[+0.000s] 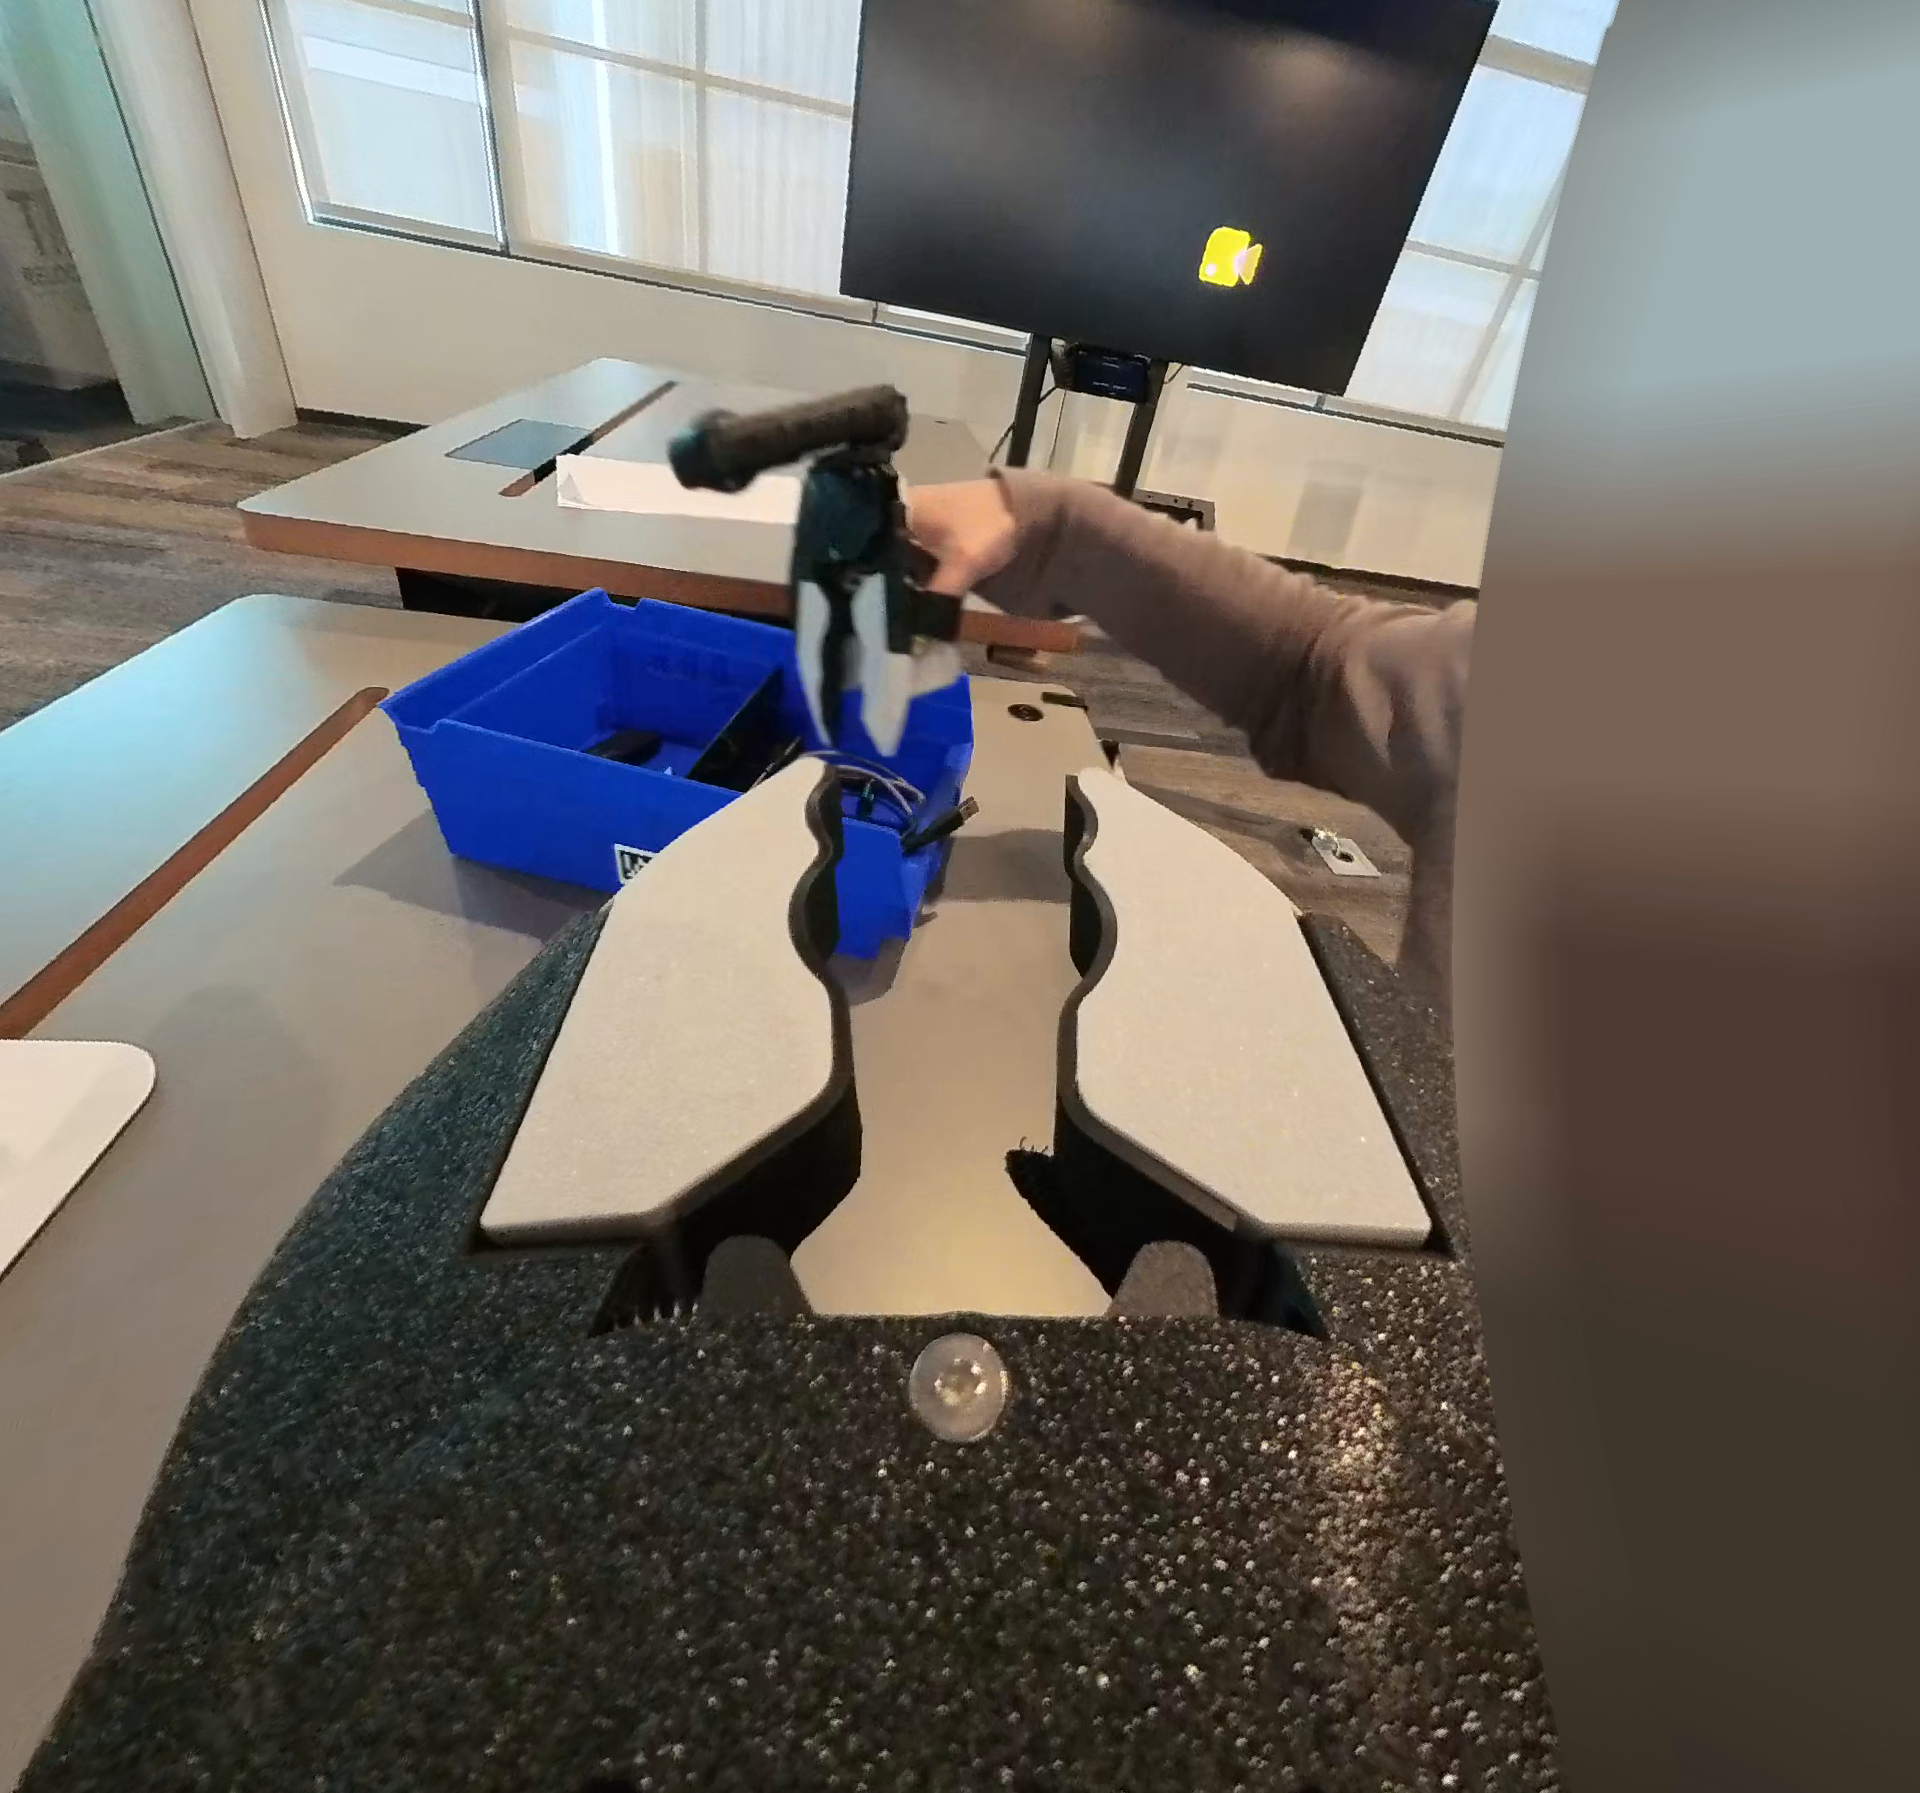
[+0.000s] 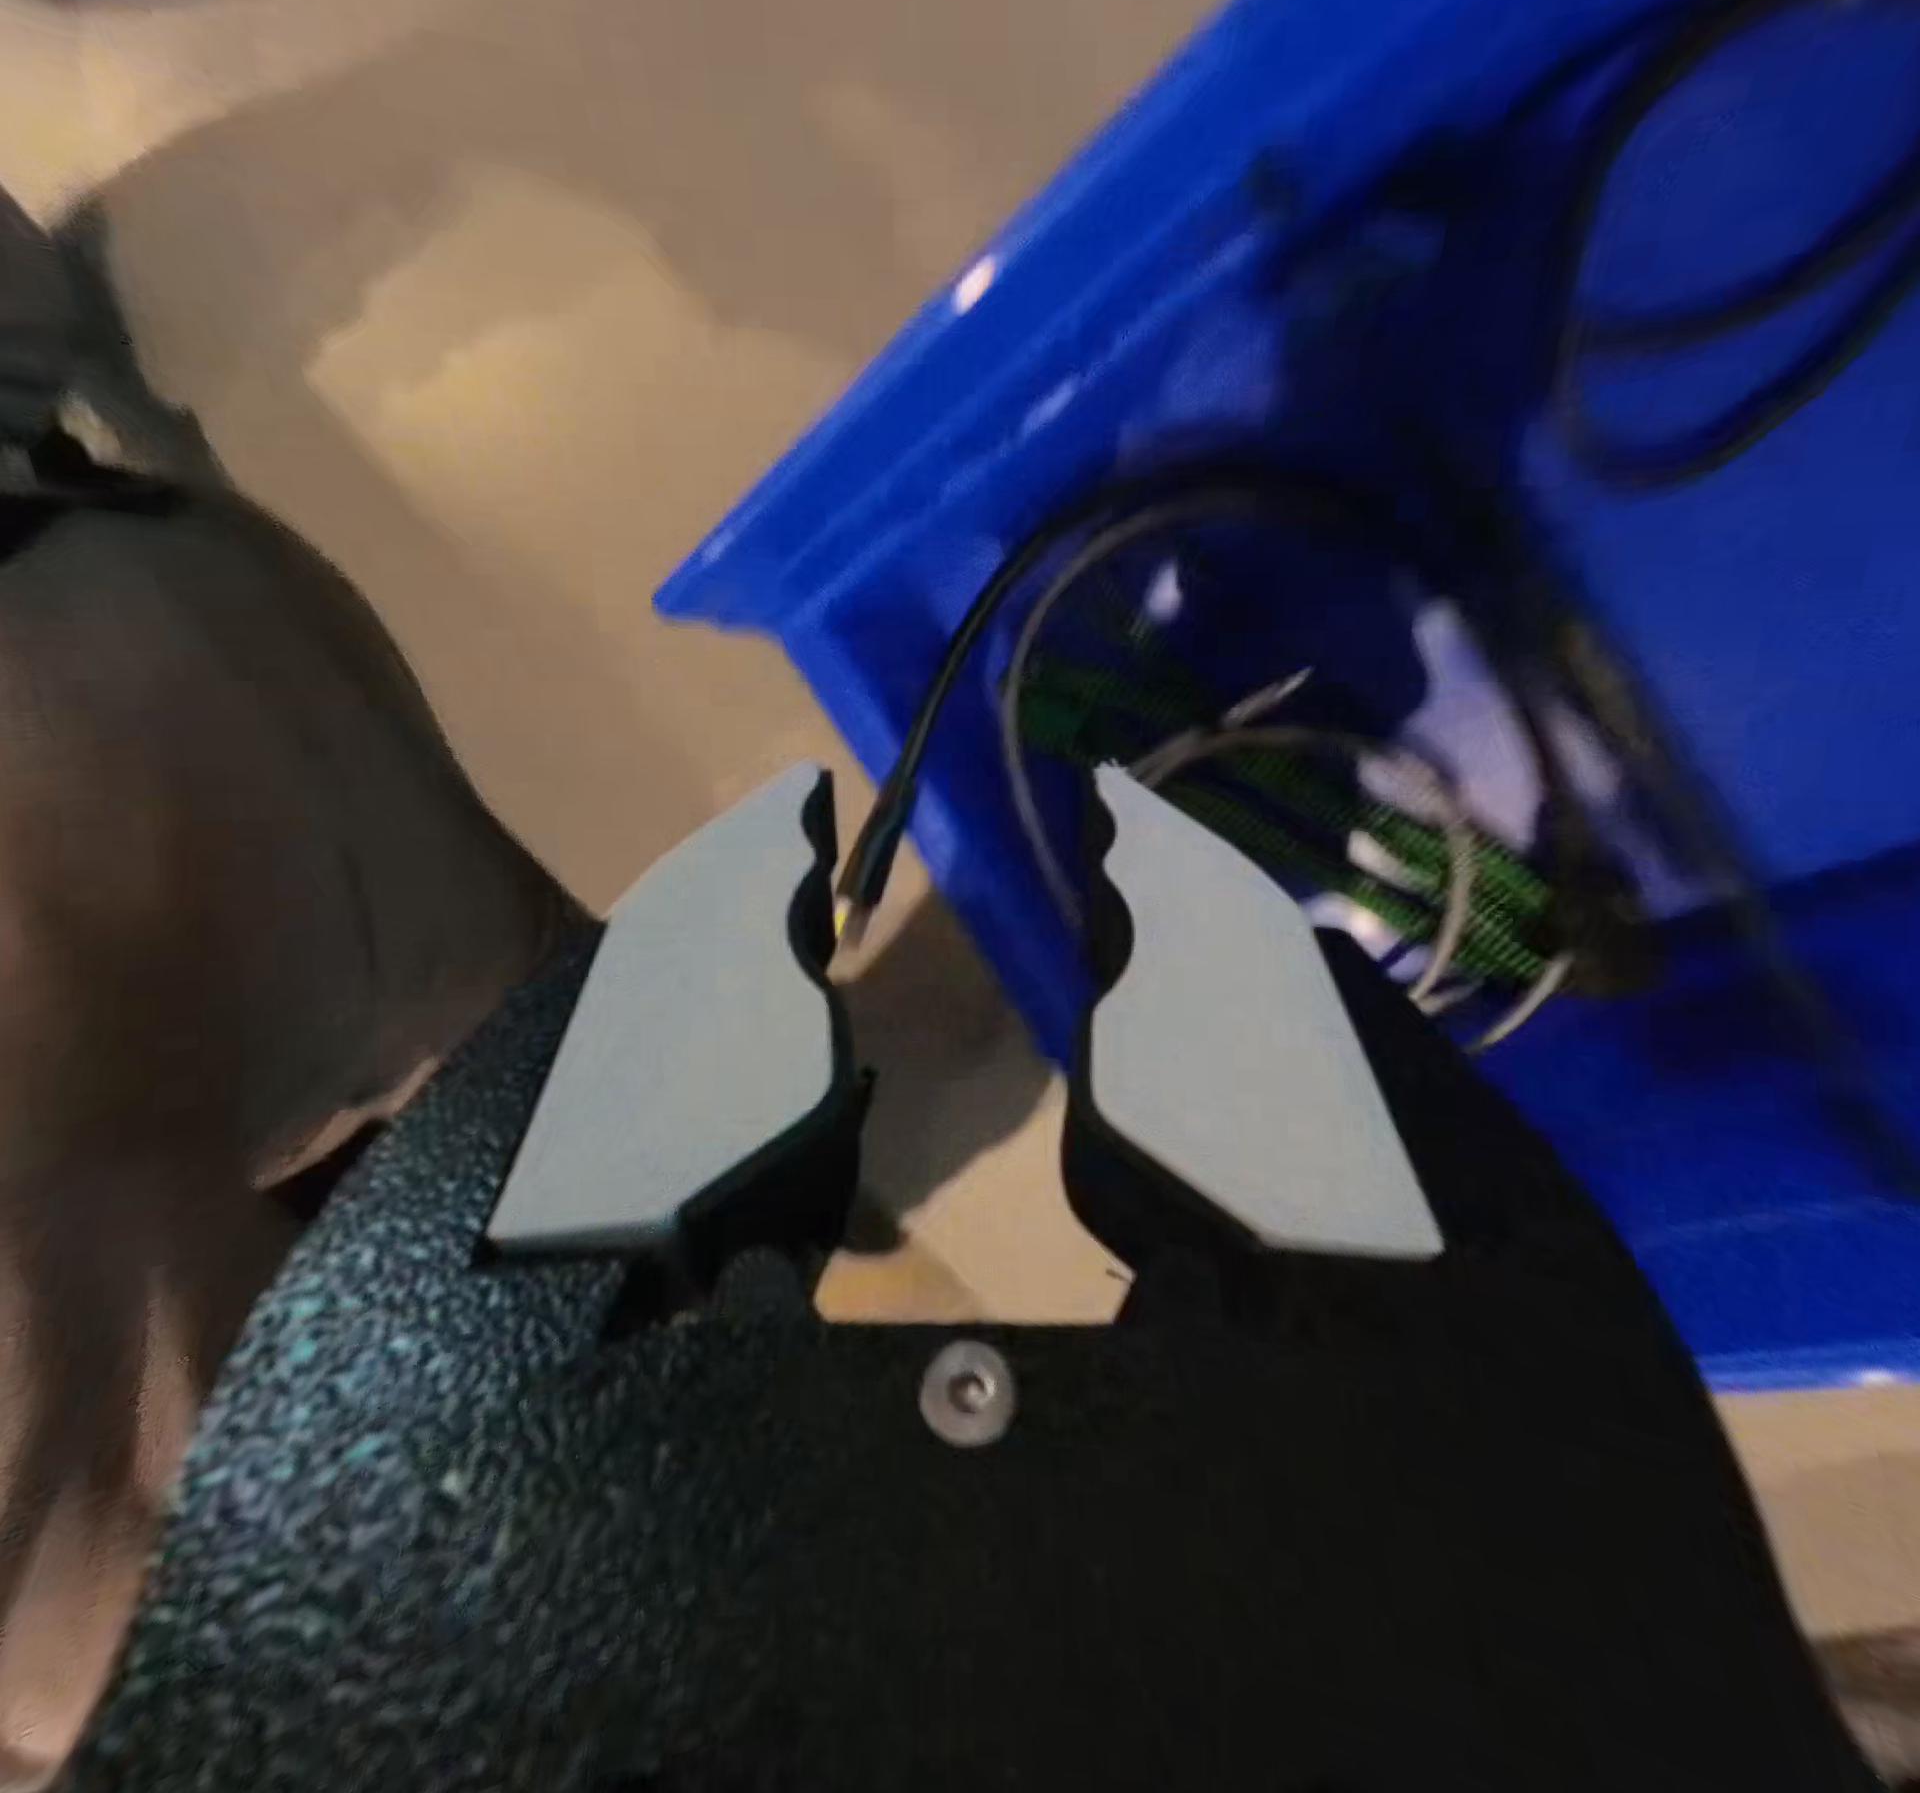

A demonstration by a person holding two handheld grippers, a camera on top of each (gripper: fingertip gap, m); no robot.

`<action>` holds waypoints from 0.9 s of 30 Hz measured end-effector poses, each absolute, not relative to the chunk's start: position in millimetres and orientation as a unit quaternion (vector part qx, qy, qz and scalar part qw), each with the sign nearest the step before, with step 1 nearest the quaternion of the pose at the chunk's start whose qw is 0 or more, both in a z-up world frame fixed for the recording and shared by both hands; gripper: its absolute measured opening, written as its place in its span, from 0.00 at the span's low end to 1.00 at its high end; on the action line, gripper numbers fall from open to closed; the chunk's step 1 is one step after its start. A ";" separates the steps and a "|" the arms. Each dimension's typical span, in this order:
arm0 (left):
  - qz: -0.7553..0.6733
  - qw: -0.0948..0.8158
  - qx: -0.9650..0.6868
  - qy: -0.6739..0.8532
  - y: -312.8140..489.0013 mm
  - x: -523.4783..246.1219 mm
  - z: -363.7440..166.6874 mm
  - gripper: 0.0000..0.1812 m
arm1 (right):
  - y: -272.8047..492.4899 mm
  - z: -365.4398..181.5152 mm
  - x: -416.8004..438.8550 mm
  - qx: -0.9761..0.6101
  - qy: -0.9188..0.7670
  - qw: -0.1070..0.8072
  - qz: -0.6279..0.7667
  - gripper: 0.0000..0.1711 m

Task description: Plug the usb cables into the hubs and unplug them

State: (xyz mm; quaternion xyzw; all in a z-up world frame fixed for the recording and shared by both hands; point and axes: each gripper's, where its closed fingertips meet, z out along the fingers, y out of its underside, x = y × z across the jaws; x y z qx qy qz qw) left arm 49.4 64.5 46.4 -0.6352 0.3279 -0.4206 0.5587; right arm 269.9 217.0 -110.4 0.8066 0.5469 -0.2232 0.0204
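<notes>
A blue bin [image 1: 540,787] stands on the grey table [image 1: 260,912] and holds a tangle of cables [image 1: 883,796] and dark items I cannot identify. A black USB plug [image 1: 954,816] pokes out over the bin's near corner. My left gripper [image 1: 945,793] is open and empty, low over the table just short of the bin. My right gripper [image 1: 857,735] points down above the bin's near right corner. In the blurred right wrist view it [image 2: 961,793] is open; the black plug [image 2: 868,860] hangs between the jaws near the left finger, ungripped. A green braided cable [image 2: 1455,870] lies in the bin [image 2: 1195,341].
A person's hand and grey sleeve [image 1: 1195,621] hold the right gripper. A white pad [image 1: 52,1130] lies at the table's left edge. Behind stand a second table [image 1: 468,486] with white paper [image 1: 665,496] and a dark screen on a stand [image 1: 1143,133]. My hands' fingertips stand some 30 cm from each other.
</notes>
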 end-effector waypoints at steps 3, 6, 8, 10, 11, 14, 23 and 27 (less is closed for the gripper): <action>-0.418 0.557 -0.638 0.327 65.7 49.8 45.0 0.22 | 185.4 -133.6 293.4 0.804 0.566 0.065 -0.172 0.24; -0.417 0.556 -0.639 0.329 65.6 51.4 44.1 0.22 | 164.4 -145.1 292.1 0.794 0.569 0.083 -0.198 0.25; -0.417 0.554 -0.641 0.330 65.7 52.8 43.1 0.22 | 161.5 -148.7 290.3 0.794 0.566 0.081 -0.207 0.24; -0.418 0.551 -0.642 0.332 66.1 53.9 42.1 0.22 | 159.1 -153.9 293.5 0.792 0.569 0.094 -0.200 0.20; -0.418 0.550 -0.642 0.332 66.3 54.3 41.7 0.22 | 157.8 -156.2 296.2 0.791 0.572 0.103 -0.192 0.18; -0.419 0.550 -0.642 0.332 66.7 54.4 41.2 0.22 | 160.1 -156.6 302.1 0.784 0.589 0.105 -0.166 0.11; -0.421 0.557 -0.637 0.326 65.5 48.3 44.9 0.22 | 210.8 -151.5 313.4 0.722 0.689 -0.030 -0.056 0.05; -0.423 0.559 -0.635 0.325 64.8 47.7 46.0 0.22 | 217.3 -173.9 337.4 0.696 0.716 0.004 0.054 0.05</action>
